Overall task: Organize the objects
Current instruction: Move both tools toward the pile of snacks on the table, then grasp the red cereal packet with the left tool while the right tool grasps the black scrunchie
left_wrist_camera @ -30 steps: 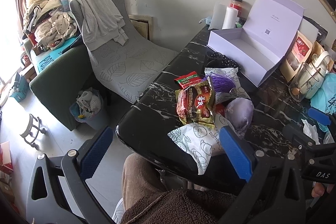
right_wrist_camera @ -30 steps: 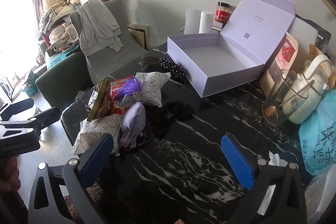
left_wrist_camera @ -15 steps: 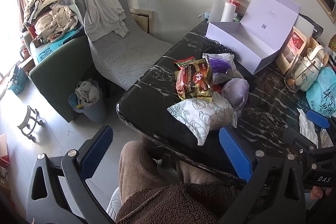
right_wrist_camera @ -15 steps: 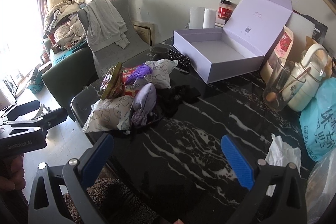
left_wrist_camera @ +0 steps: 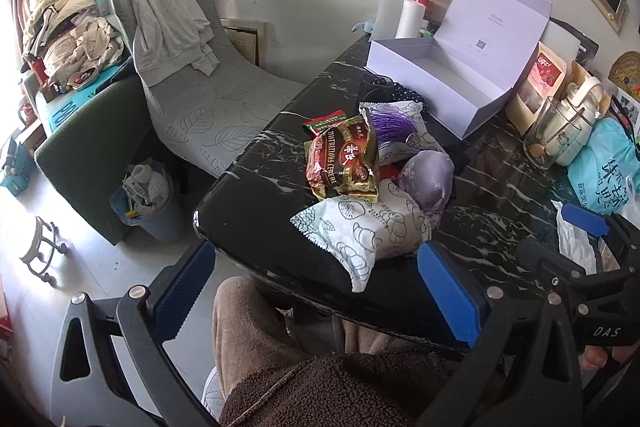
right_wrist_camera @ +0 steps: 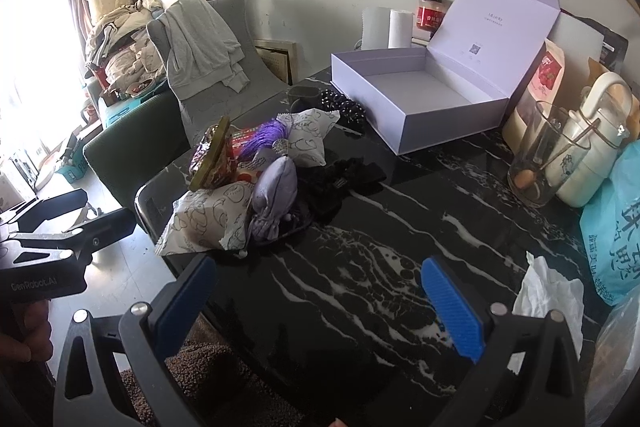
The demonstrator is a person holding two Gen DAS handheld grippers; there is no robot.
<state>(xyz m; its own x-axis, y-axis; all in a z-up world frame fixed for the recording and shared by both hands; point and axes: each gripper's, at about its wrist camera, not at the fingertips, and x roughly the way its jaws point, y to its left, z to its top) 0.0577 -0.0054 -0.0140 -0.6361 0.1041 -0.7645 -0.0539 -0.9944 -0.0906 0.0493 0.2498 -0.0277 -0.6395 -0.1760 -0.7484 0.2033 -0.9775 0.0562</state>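
Observation:
A pile of objects lies on the black marble table (left_wrist_camera: 256, 211): a white printed snack pouch (left_wrist_camera: 368, 231), a red-gold snack bag (left_wrist_camera: 344, 163), a lilac fabric pouch (left_wrist_camera: 428, 179) and a purple tassel (left_wrist_camera: 388, 127). The pile also shows in the right wrist view, with the white pouch (right_wrist_camera: 204, 215) and lilac pouch (right_wrist_camera: 276, 195). An open empty lilac box (left_wrist_camera: 448, 75) (right_wrist_camera: 416, 95) stands behind the pile. My left gripper (left_wrist_camera: 316, 291) is open and empty, held off the table's near edge. My right gripper (right_wrist_camera: 320, 295) is open and empty above the table's front.
A glass jar (right_wrist_camera: 548, 163), a white kettle (right_wrist_camera: 592, 147), a teal bag (right_wrist_camera: 616, 223) and crumpled tissue (right_wrist_camera: 548, 295) crowd the right side. Paper rolls (right_wrist_camera: 388, 27) stand behind the box. A grey chair (left_wrist_camera: 188, 87) and a bin (left_wrist_camera: 148, 203) stand left of the table.
Both grippers have drawn back from the pile, which now looks smaller and farther off. Both stay open. Nothing on the table has moved.

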